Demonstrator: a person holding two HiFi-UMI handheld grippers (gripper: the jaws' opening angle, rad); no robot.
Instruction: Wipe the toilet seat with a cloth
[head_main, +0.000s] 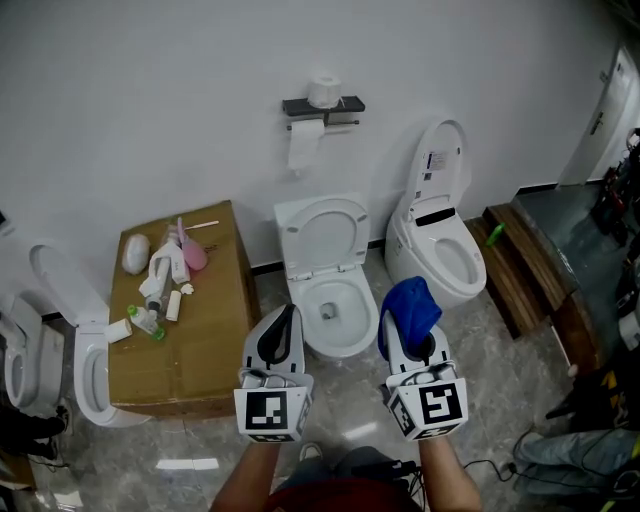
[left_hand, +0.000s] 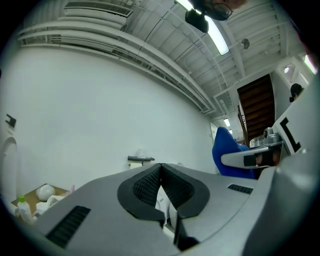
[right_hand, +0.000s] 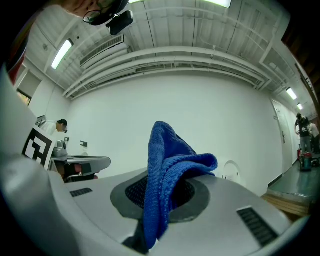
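Blue cloth (head_main: 412, 303) is pinched in the right gripper (head_main: 404, 338), bunched up ready for wiping, I guess. Left gripper (head_main: 283, 338), at its 9 o'clock, is pressed shut with nothing in it. Toilet (head_main: 350, 337) sits between them, 12 o'clock-ish.

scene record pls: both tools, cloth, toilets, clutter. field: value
left tool: shut, empty
right tool: shut on blue cloth
middle toilet: ahead of both tools, lid up
wiping: not begun, cloth off the toilet
cardboard box: left of middle toilet, bottles on top
right toilet: lid up
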